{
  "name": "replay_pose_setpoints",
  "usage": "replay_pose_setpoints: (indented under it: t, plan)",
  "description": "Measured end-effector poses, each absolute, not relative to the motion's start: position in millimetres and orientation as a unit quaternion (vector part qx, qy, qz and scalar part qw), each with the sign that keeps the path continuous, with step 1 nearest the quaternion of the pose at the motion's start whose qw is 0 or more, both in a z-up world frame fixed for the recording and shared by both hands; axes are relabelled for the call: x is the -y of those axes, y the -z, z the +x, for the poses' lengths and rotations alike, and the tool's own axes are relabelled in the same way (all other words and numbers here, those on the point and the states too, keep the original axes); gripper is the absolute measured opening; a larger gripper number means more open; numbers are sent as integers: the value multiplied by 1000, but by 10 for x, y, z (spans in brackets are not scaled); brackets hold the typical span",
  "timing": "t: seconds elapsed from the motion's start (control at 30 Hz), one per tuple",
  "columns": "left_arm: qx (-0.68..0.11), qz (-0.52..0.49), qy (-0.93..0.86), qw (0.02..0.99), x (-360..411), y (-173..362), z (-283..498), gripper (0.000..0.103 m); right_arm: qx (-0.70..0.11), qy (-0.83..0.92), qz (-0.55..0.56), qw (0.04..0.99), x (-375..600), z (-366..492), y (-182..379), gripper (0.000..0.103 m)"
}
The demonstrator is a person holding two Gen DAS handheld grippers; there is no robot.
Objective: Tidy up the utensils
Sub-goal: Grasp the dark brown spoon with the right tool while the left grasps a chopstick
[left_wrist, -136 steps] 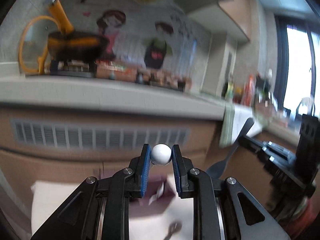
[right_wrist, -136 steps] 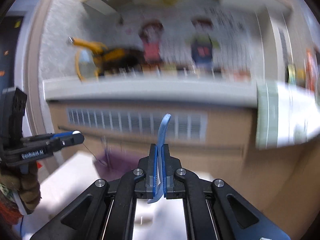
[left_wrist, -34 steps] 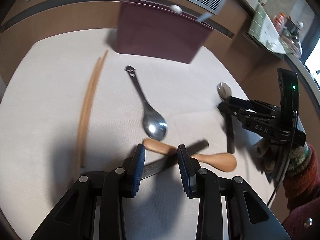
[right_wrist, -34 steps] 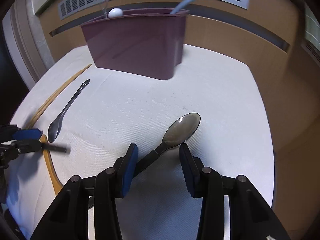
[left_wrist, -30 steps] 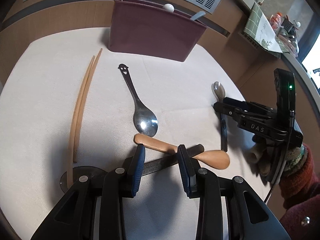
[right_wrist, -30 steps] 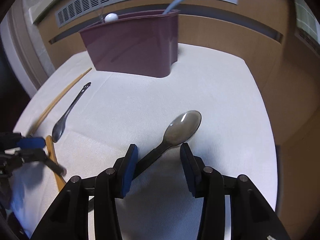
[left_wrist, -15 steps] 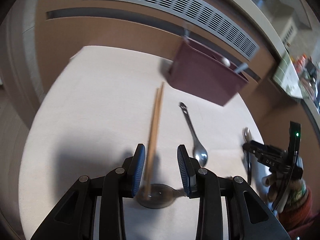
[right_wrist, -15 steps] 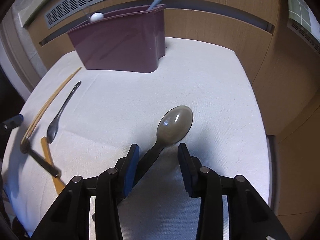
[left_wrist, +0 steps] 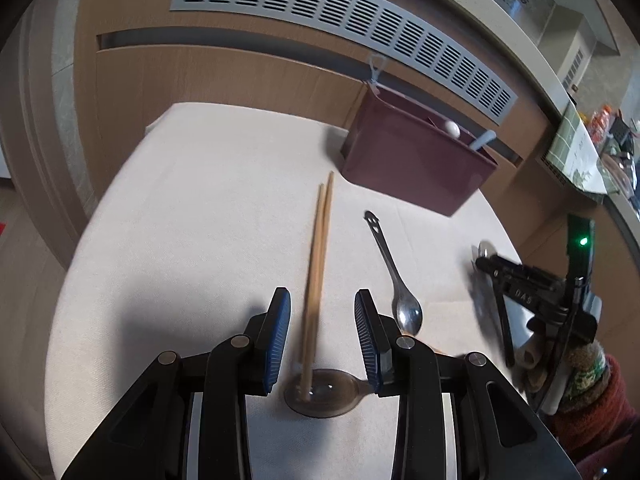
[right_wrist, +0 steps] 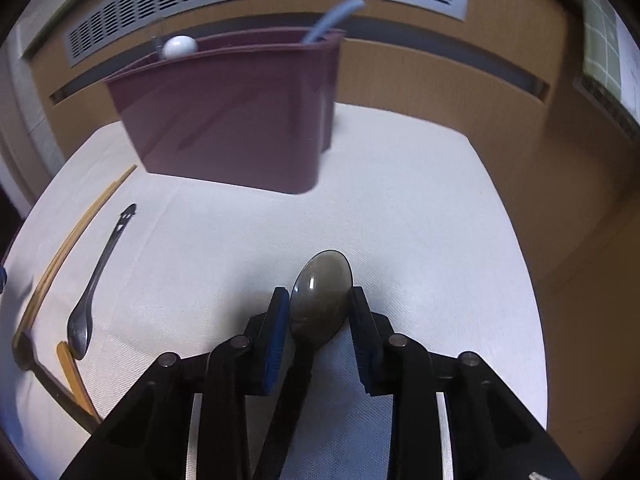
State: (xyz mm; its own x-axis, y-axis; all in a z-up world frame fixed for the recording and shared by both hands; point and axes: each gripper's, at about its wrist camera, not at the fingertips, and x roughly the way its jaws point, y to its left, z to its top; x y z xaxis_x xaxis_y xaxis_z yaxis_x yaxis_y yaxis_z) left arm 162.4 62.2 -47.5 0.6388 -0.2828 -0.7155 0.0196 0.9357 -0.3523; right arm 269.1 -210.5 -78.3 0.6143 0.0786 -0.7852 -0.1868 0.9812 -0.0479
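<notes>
My left gripper [left_wrist: 322, 332] hangs open over the white cloth, its blue pads either side of a pair of wooden chopsticks [left_wrist: 318, 264] without touching them. The chopsticks' near ends rest in the bowl of a dark spoon [left_wrist: 320, 394]. Just to the right lies a steel spoon [left_wrist: 394, 276]. My right gripper [right_wrist: 318, 308] is closing, and the bowl of a second dark spoon [right_wrist: 324, 276] lies between its pads, which are close to its edges. The maroon holder [right_wrist: 236, 120] stands at the back with a white-knobbed tool [right_wrist: 180, 46] and a blue handle [right_wrist: 332, 16] in it.
The right gripper [left_wrist: 516, 280] and a gloved hand with a red sleeve [left_wrist: 580, 380] occupy the table's right edge. A wooden spoon [right_wrist: 74, 376] lies at front left of the right wrist view, beside the steel spoon [right_wrist: 96, 280]. A wooden wall with a vent [left_wrist: 340, 20] backs the table.
My left gripper swung left, from over the wooden spoon and dark handle to over the chopsticks. My right gripper slid forward from the dark spoon's handle to its bowl, and its jaws narrowed.
</notes>
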Motion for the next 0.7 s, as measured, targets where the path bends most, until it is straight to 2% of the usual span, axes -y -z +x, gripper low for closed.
replay_pose_setpoints:
  t: [0.17, 0.37, 0.5, 0.7]
  plan:
    - [-429, -147, 112, 884, -335, 518, 1655, 34, -386, -99, -55, 915, 2145, 2505, 570, 27]
    - [-442, -75, 134, 884, 25, 537, 1483, 34, -356, -102, -32, 929, 2375, 2301, 364, 27]
    - [-451, -94, 113, 880, -105, 573, 1396, 34, -361, -102, -11, 927, 2521, 2216, 416, 27]
    - [-457, -96, 83, 880, -338, 526, 1663, 34, -366, -101, 14, 925, 2594, 2208, 512, 27]
